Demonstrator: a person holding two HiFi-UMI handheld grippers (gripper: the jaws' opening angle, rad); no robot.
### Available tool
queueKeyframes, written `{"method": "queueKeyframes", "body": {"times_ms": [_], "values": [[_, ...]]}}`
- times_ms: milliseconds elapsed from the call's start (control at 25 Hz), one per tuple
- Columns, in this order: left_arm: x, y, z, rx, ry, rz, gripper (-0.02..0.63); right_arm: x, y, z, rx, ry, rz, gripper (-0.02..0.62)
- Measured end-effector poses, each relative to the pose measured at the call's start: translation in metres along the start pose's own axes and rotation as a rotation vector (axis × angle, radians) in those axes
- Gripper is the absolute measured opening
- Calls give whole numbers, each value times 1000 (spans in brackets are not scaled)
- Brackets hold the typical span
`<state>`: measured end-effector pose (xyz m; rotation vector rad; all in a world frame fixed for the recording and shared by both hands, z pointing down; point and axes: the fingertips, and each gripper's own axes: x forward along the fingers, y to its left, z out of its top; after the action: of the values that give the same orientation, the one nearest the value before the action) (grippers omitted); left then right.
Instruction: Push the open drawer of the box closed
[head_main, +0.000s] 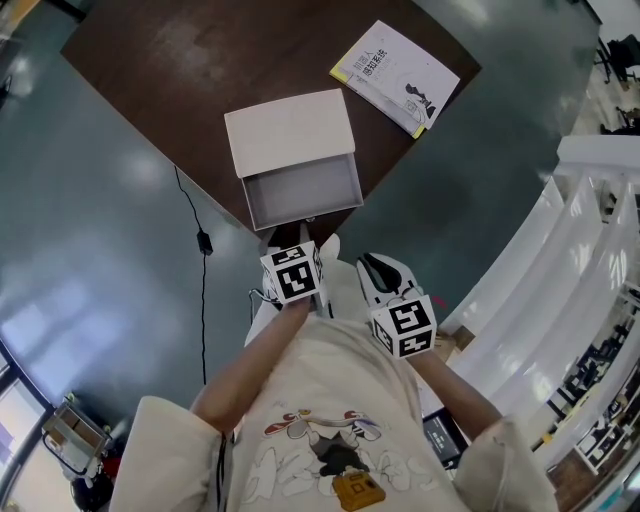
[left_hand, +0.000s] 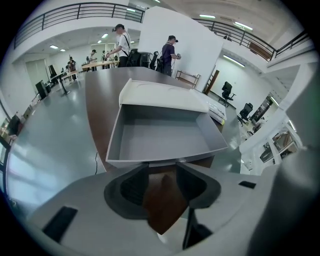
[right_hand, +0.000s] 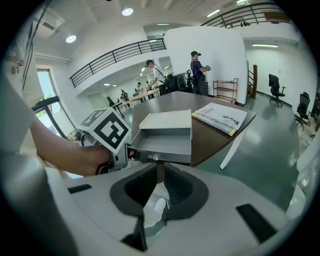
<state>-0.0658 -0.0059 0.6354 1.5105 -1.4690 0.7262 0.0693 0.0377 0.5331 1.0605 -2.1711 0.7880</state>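
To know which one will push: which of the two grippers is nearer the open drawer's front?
The left gripper: it is right in front of the drawer, while the right gripper hangs further back, beside it.

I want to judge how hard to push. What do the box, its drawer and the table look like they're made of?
Box: probably rigid cardboard, matte off-white; thin flat panels, no gloss.
Drawer: seemingly the same board in matte grey, with thin straight walls.
Table: dark brown wood or wood-look laminate, semi-gloss; faint streaks and soft light reflections show on it.
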Motion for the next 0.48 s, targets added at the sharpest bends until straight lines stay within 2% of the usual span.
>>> {"method": "queueKeyframes", "body": {"times_ms": [320,480], "values": [[2,1,3,-65,8,14,171,-1,-4,-2,10,-2,-7,40],[0,1,5,-65,7,24,172,-3,-5,-2,16,-4,-13,40]]}}
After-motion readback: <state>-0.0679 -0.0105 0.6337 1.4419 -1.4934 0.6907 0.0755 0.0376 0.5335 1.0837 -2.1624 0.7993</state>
